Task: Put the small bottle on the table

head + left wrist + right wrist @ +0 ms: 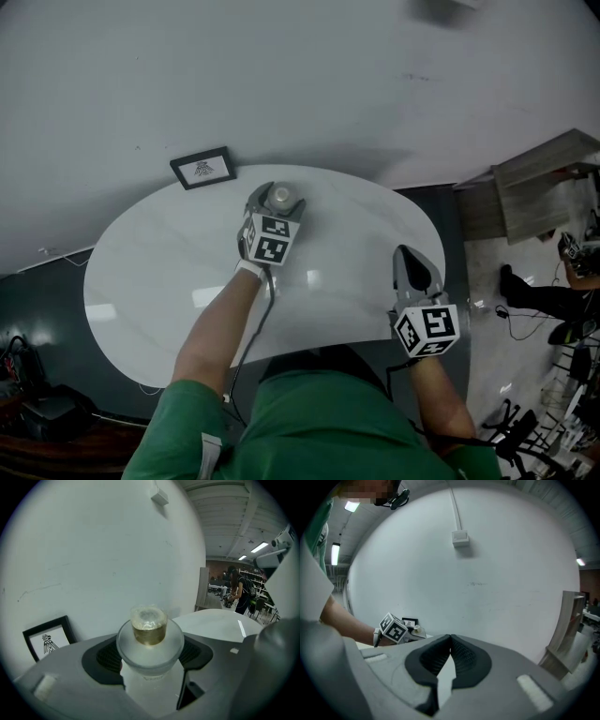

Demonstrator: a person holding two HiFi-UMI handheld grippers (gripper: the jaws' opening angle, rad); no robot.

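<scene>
The small bottle (282,198), frosted with a gold cap, stands upright between the jaws of my left gripper (279,193) over the far middle of the white oval table (169,272). In the left gripper view the bottle (150,641) fills the gap between the dark pads, and the left gripper (150,658) is shut on it. Whether its base touches the table is hidden. My right gripper (413,260) hovers at the table's near right edge, and in its own view the right gripper (450,641) is shut and holds nothing.
A small black picture frame (203,168) stands at the table's far edge against the white wall, just left of the bottle; it also shows as the frame (49,637). Wooden furniture (539,183) and a person (544,295) are off to the right.
</scene>
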